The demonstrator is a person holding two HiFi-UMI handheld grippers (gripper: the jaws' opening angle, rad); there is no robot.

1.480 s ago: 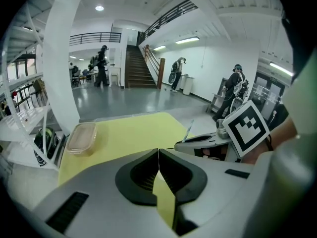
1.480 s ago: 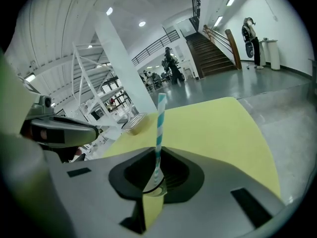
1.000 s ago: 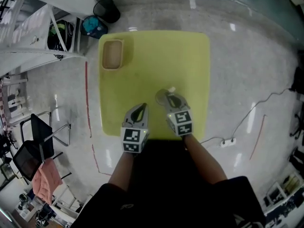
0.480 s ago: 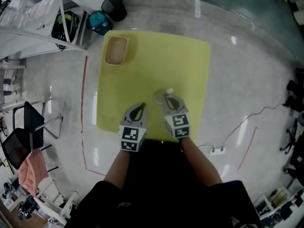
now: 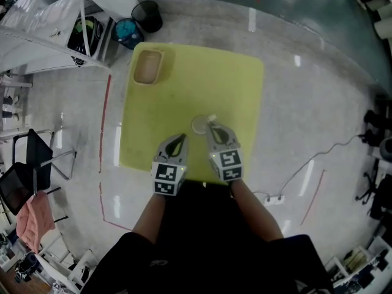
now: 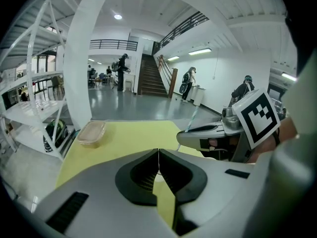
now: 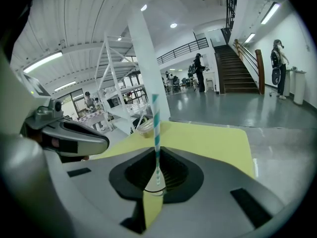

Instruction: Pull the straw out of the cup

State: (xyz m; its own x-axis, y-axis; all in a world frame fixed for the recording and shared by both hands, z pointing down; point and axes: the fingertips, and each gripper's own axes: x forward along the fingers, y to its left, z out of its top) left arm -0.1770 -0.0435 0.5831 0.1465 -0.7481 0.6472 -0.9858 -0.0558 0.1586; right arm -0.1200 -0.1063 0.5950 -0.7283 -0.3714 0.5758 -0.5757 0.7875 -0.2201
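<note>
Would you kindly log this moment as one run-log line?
task: straw pull | right hand-held gripper: shut on straw, over cup | left hand-held gripper: shut, empty | cup: on yellow table

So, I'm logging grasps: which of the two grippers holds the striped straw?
The right gripper: its jaws pinch the teal-and-white striped paper straw, while the left gripper is shut on nothing.

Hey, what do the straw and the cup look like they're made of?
The straw is probably paper: it looks matte, with teal and white spiral stripes, though plastic is not ruled out. The cup is likely clear plastic, since the yellow table shows through it; glass is possible.
</note>
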